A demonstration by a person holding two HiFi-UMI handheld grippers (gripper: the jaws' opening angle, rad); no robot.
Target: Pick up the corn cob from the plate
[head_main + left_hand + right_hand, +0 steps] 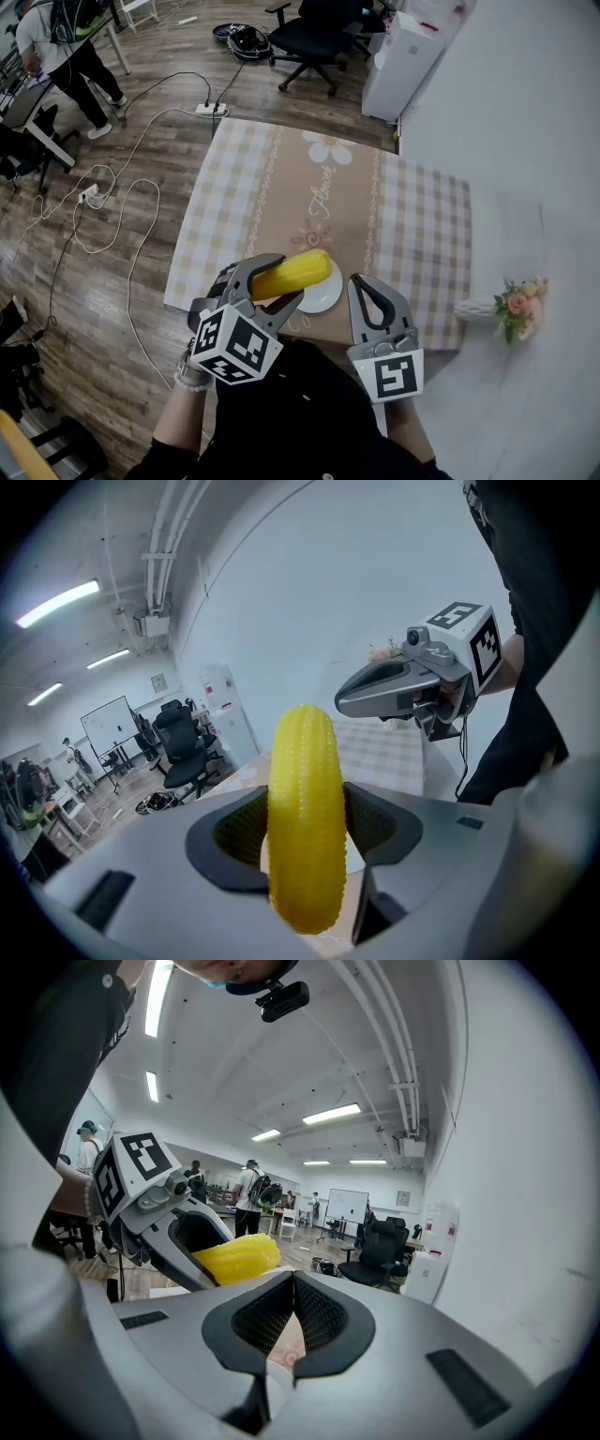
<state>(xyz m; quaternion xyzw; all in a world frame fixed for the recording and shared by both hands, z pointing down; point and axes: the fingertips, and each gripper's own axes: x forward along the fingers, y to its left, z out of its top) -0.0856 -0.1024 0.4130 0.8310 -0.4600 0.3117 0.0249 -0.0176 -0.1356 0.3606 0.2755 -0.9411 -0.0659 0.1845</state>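
a: since the left hand-held gripper [278, 284] had its jaws clamped on the corn cob [298, 271], was the cob clear of the plate [325, 296]?

b: it looked so. the cob lay crosswise between the jaws, gripped around its girth with both ends sticking out, over the plate's left side. i judged it lifted, though the head view alone could not prove a gap.

a: why hold it across like that?

b: likely for balance, so neither end tipped down, and so the ribbed pads pressed the kernels from both sides.

a: and the right hand-held gripper [362, 285]?

b: its jaws were pressed together on nothing. it hung just beside the plate, above the desk [281, 178], probably held aside because one grip was enough for the cob.
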